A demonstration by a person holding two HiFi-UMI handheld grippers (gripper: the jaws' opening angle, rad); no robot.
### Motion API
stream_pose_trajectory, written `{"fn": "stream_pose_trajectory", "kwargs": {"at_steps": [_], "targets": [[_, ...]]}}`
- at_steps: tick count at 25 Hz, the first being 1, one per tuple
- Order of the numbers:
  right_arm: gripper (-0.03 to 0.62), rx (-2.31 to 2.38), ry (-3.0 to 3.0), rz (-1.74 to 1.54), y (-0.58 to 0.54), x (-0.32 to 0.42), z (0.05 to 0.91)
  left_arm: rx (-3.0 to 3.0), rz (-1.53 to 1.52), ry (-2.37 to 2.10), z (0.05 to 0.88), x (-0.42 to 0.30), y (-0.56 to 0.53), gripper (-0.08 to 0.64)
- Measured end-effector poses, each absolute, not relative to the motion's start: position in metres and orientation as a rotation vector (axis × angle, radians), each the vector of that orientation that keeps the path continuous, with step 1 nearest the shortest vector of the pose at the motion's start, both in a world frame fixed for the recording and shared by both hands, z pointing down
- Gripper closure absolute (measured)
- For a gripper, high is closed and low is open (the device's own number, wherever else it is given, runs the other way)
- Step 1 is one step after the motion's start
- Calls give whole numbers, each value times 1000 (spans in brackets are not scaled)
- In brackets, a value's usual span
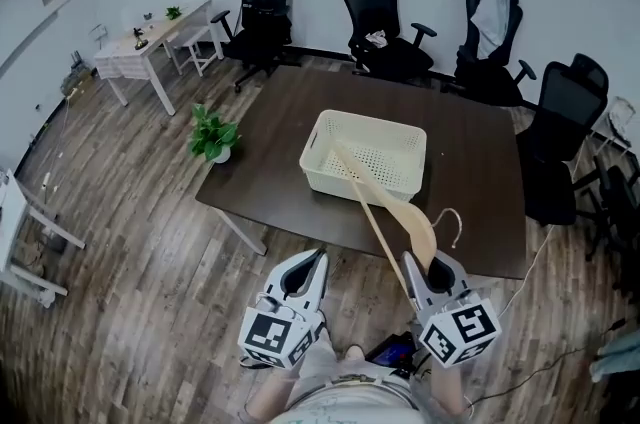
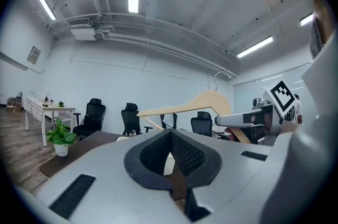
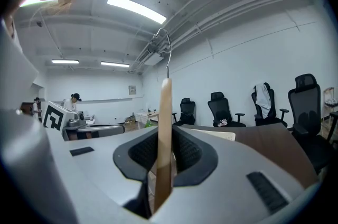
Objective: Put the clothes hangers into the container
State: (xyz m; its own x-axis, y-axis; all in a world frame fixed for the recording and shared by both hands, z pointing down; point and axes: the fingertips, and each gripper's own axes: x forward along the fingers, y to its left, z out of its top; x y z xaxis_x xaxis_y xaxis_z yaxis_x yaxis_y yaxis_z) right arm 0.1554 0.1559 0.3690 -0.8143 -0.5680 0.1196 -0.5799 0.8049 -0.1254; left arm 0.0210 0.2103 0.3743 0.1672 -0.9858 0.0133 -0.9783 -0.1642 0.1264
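A cream plastic basket (image 1: 325, 128) stands on the dark brown table (image 1: 270, 182), ahead of both grippers. My right gripper (image 1: 412, 260) is shut on a pale wooden clothes hanger (image 1: 413, 224); one long arm of it reaches out over the basket and its metal hook (image 1: 452, 220) curls to the right. In the right gripper view the hanger (image 3: 165, 112) stands edge-on between the pads, hook up. My left gripper (image 1: 320, 258) hangs beside it at the table's near edge, jaws together and empty. The left gripper view shows the hanger (image 2: 196, 104) and the right gripper (image 2: 237, 120) to its right.
A small potted plant (image 1: 212, 137) sits at the table's left corner. Several black office chairs (image 1: 372, 12) line the far and right sides. A white desk (image 1: 150, 40) stands at the back left. A cable (image 1: 540, 367) trails on the wooden floor at the right.
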Motion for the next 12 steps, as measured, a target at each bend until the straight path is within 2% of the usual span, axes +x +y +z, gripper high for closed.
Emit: {"fn": "stream_pose_trajectory", "kwargs": {"at_steps": [12], "targets": [[532, 1088, -2868, 259, 97, 115, 374, 2459, -75, -1781, 377, -14, 129, 549]]}}
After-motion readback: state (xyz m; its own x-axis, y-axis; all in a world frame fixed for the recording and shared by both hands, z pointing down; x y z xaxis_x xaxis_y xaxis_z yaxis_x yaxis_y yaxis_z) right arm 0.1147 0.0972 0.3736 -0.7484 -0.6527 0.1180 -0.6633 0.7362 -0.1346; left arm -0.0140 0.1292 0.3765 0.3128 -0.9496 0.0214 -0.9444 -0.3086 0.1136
